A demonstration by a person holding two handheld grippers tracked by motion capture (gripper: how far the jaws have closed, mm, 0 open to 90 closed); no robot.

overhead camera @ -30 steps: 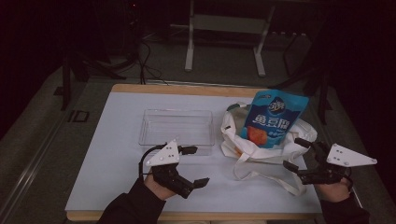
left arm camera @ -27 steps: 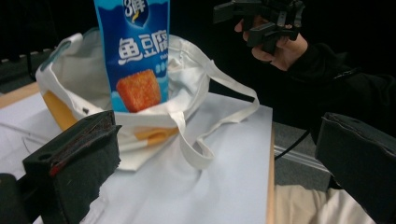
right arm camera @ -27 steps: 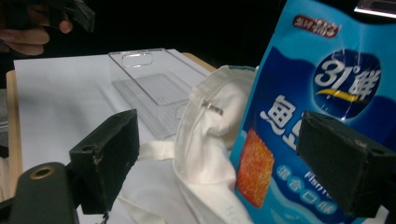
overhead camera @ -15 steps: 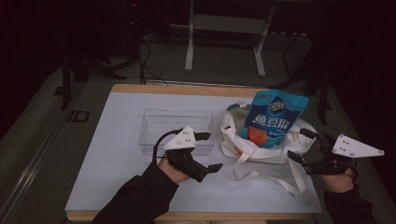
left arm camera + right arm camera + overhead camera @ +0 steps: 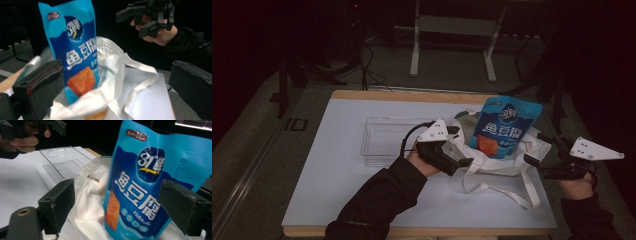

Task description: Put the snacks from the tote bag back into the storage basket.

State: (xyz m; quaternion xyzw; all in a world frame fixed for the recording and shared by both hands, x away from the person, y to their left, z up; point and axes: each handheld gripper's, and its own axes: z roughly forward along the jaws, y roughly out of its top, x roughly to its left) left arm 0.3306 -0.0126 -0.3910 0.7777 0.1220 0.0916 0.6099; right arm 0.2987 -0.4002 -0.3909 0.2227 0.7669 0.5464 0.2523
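High view
- Desk point(image 5: 337, 170): white top with a wooden edge, dark room around it.
- Snack bag point(image 5: 504, 127): blue pouch standing upright in a white cloth bag point(image 5: 507, 162) on the right half of the desk; the cloth bag's straps trail toward the front edge.
- Clear tray point(image 5: 384, 142): transparent box left of the cloth bag, nothing seen in it.
- Left gripper point(image 5: 460, 146): jaws apart, at the cloth bag's left rim, holding nothing.
- Right gripper point(image 5: 539, 148): jaws apart, at the cloth bag's right side, near the desk's right edge.

Left gripper view
- Own jaws: spread wide, nothing between the pads.
- Snack bag point(image 5: 75, 50): upright ahead, its base sunk in the cloth bag point(image 5: 117, 75).
- Right gripper point(image 5: 135, 21): farther off, upper right, jaws parted.

Right gripper view
- Own jaws: wide apart, empty.
- Snack bag point(image 5: 147, 182): close ahead, standing in the cloth bag point(image 5: 90, 195).
- Clear tray point(image 5: 62, 163): beyond, on the desk point(image 5: 20, 187).
- Left gripper point(image 5: 36, 125): upper left corner, in a hand.
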